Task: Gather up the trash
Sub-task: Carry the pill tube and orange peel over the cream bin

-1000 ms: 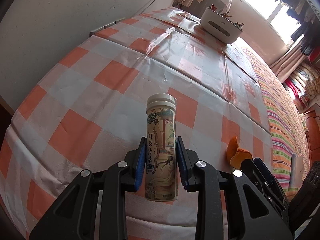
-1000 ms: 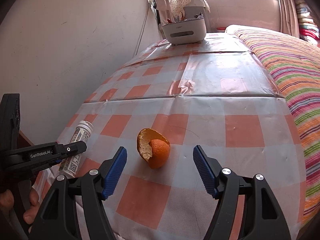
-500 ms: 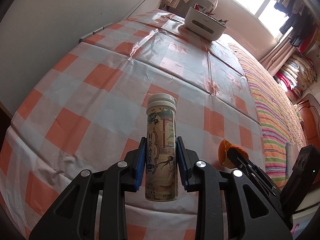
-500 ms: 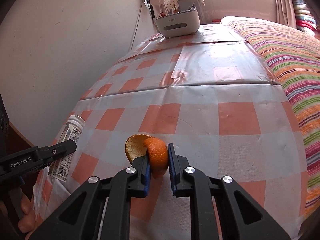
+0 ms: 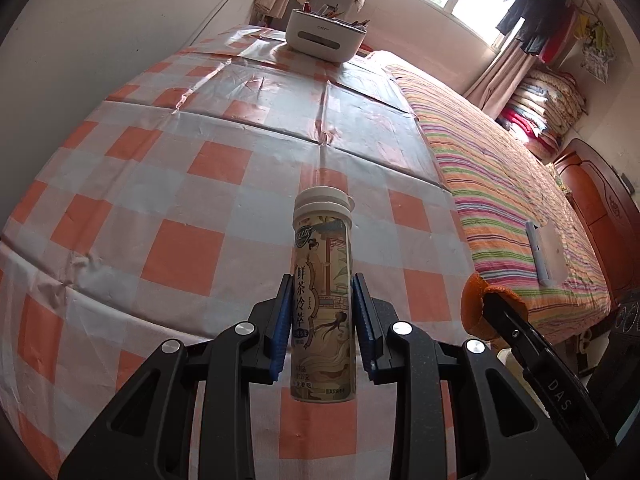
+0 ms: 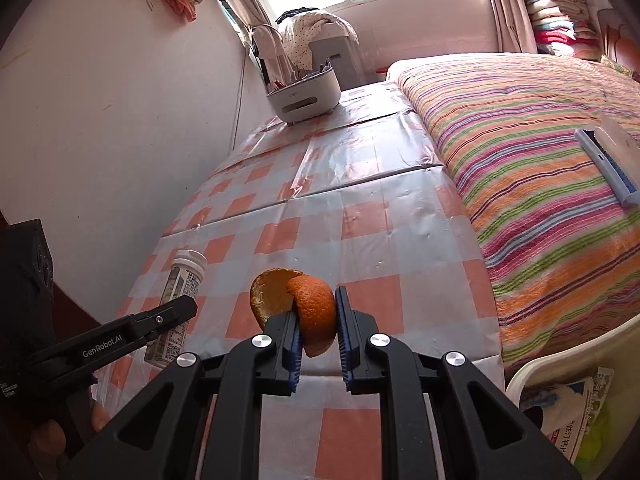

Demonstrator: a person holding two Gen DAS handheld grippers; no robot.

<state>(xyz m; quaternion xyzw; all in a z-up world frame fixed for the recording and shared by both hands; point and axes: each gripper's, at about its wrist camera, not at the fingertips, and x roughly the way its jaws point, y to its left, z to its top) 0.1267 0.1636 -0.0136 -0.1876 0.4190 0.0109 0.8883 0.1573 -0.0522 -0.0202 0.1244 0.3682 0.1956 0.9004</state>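
1. Left gripper [image 5: 322, 322]: jaws set narrow, blue pads clamped against both sides of a tea tube [image 5: 323, 300]. The tube stands upright between the pads, its white cap above them and its base below them, clear of the checked tablecloth [image 5: 180, 184].
2. Right gripper [image 6: 317, 334]: jaws drawn in tight on a piece of orange peel [image 6: 310, 312]. The peel's orange outer side sits between the pads; its pale inner cup sticks out to the left of the left pad. The peel hangs above the cloth.
3. In the right wrist view the left gripper enters from the left of the jaws, the tube held in it, with fingers of the person's hand [image 6: 48, 438] on its handle.
4. In the left wrist view the right gripper and peel appear to the right of the jaws, off the table's edge.
5. Ahead of both jaws, at the far end of the table, sits a white caddy [image 5: 324, 36] with small items in it.
6. To the right of the jaws lies a bed with a striped blanket [image 6: 540, 152]. A bin [image 6: 568, 412] holding paper waste shows lower right of the right jaws.
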